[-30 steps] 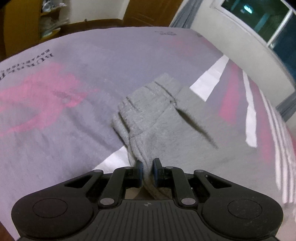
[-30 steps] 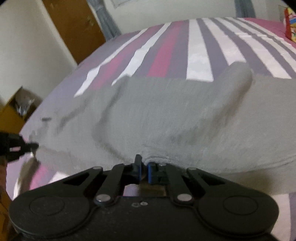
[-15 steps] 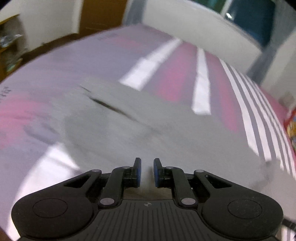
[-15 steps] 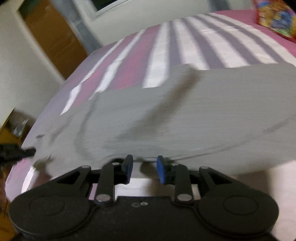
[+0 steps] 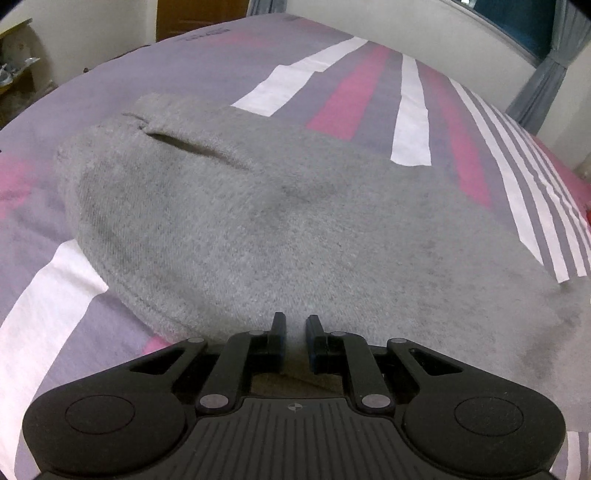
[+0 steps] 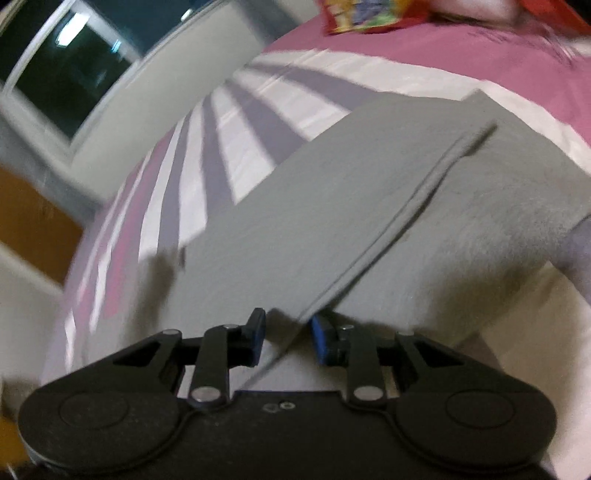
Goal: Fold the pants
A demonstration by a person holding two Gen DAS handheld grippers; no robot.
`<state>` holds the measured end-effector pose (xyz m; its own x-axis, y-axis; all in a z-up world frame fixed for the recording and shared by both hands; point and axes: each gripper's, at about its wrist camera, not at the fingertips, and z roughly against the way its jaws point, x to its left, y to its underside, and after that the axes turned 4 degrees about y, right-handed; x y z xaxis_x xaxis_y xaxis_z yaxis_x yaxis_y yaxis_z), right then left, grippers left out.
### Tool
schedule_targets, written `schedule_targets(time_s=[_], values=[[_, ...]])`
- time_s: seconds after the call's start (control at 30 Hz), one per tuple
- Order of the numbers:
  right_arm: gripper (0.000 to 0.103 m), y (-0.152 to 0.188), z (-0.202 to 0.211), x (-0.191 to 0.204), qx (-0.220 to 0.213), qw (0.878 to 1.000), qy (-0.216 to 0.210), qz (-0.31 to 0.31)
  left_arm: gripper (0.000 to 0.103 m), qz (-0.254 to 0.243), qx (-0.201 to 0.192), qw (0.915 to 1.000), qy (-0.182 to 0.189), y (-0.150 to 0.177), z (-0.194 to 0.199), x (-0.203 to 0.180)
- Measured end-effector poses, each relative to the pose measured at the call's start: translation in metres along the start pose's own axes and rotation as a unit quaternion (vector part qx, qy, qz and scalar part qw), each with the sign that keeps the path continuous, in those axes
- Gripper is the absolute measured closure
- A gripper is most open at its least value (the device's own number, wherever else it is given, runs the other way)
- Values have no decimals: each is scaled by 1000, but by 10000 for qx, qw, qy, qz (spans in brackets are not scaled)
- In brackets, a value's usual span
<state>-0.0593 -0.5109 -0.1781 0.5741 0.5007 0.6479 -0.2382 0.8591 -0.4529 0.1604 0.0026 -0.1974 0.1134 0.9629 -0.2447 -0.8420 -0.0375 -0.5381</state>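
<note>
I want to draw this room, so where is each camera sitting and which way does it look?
Left wrist: sits on the left gripper, low over the bed, looking along its open fingers across the grey pants toward the door and window wall.
Right wrist: sits on the right gripper, tilted, looking over the pants toward the window and a colourful packet; its fingers are open.
Shared: both show the same pants and striped bed; no hand shows.

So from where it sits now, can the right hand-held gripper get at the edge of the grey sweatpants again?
Probably yes. The right hand-held gripper is open, and a folded edge of the grey sweatpants runs straight into the gap between its fingers, with nothing else in the way on the striped bedsheet.
</note>
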Motion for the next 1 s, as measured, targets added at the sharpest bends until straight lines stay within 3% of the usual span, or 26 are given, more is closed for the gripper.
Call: schedule_targets(time_s=[0.07, 0.13, 0.33, 0.5, 0.57, 0.67, 0.73, 0.8, 0.93, 1.0], values=[[83, -5, -5, -7, -38, 9997, -32, -229, 91, -62, -8, 10000, -37, 0, -2, -2], [96, -7, -6, -6, -77, 9997, -31, -221, 91, -69, -1, 10000, -54, 0, -2, -1], [97, -4, 52, 18, -1011, 9900, 302, 937, 91, -95, 18, 10000, -13, -1, -2, 1], [97, 25, 50, -9, -479, 9900, 777, 1073, 91, -101, -18, 9999, -3, 1, -2, 0], [96, 30, 44, -19, -331, 9933, 711, 844, 91, -122, -17, 9999, 3, 1, -1, 0], [73, 20, 50, -24, -467, 9956, 557, 583, 91, -116, -1, 9999, 17, 0, -1, 0], [49, 9, 55, -29, -653, 9955, 531, 437, 91, -95, 2, 10000, 4, 0, -2, 0], [46, -5, 56, -34, -805, 9947, 566, 288, 91, -110, -9, 9999, -21, 0, -2, -1], [75, -31, 40, -49, -796, 9943, 698, 89, 91, -131, -17, 9999, -40, 0, -2, -1], [81, -42, 31, -52, -865, 9938, 704, 13, 91, -136, -11, 9999, -47, 0, -2, -2]])
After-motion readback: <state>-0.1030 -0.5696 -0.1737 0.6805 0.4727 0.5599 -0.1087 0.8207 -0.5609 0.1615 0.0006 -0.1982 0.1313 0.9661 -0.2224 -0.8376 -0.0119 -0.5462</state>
